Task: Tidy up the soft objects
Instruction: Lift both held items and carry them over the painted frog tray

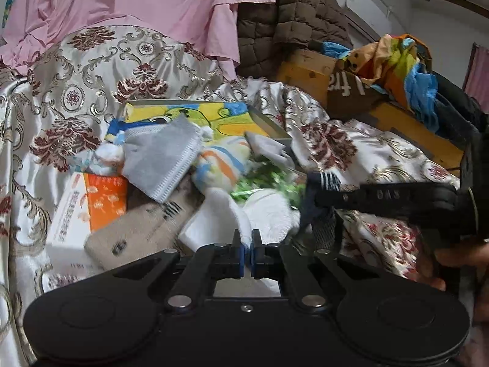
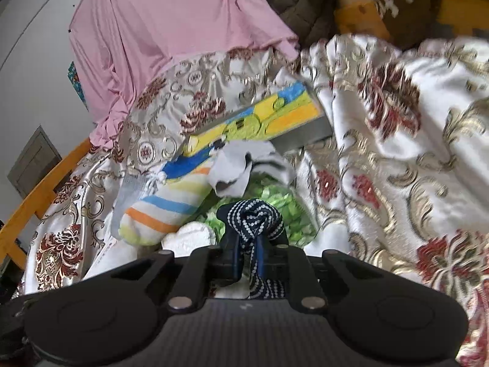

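A heap of soft things lies on a floral bedspread (image 1: 61, 98): a grey face mask (image 1: 159, 162), a striped sock (image 1: 220, 165), a beige sock (image 1: 143, 229), white socks (image 1: 269, 214) and green crinkled material (image 1: 269, 180). My left gripper (image 1: 247, 238) is shut on a white sock (image 1: 241, 223). My right gripper (image 2: 247, 244) is shut on a navy dotted sock (image 2: 253, 217) above the green material (image 2: 275, 202); it also shows at the right of the left wrist view (image 1: 318, 214). The striped sock (image 2: 171, 208) lies to its left.
A colourful flat box (image 1: 195, 116) lies behind the heap and shows in the right wrist view (image 2: 259, 119). An orange and white box (image 1: 91, 208) lies at the left. A pink sheet (image 1: 137, 9), a brown quilted jacket (image 1: 284, 15) and clothes on a wooden frame (image 1: 397, 67) are behind.
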